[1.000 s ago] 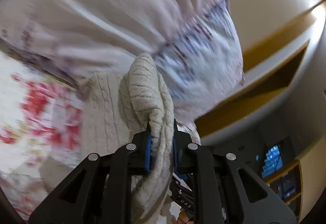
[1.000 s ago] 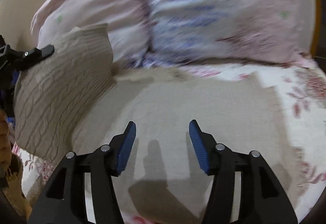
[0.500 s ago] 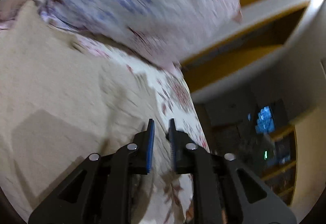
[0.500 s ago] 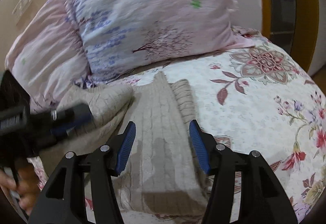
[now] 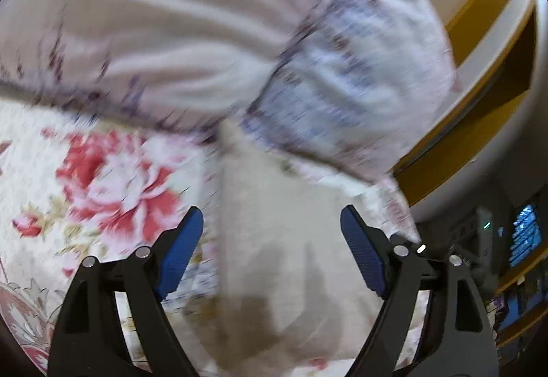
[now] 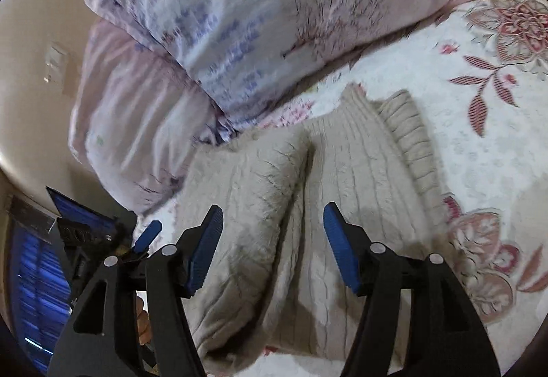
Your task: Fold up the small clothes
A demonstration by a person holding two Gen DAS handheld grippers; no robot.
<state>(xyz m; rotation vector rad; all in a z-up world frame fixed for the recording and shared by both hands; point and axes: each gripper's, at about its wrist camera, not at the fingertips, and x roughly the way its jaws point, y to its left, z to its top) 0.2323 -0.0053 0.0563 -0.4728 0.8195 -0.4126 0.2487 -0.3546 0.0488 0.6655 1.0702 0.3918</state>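
A: Starting nearest the lens, the right gripper (image 6: 272, 245) is hanging with its jaws spread wide and gripping nothing, the blue pads (image 6: 205, 248) standing apart over the knit.

B: And just past those pads?

A: The beige cable-knit sweater (image 6: 325, 205) is lying on the bed, filling the lower centre of the right wrist frame. Its left portion is sitting doubled over on top of the rest, a thick fold running up the middle, and a ribbed edge is poking out toward the upper right.

B: What's going on at the far lower left there?

A: The left gripper (image 6: 147, 235) is peeking in, one blue tip showing just beside the sweater's left edge.

B: Switching to its own camera?

A: The left gripper (image 5: 272, 248) is also gaping wide, jaws clamping nothing, hovering over the sweater (image 5: 274, 240), which is blurring across the lower centre of the frame.

B: Around the garment?

A: The floral bedspread (image 6: 479, 137) is spreading out to the right, with a big red rose (image 5: 113, 181) showing at the left of the left wrist frame.

B: Farther back?

A: Two pillows are leaning at the head of the bed: a pink pillow (image 6: 137, 110) at the left, and a blue-and-pink printed pillow (image 6: 274, 17) overlapping it in the upper centre.
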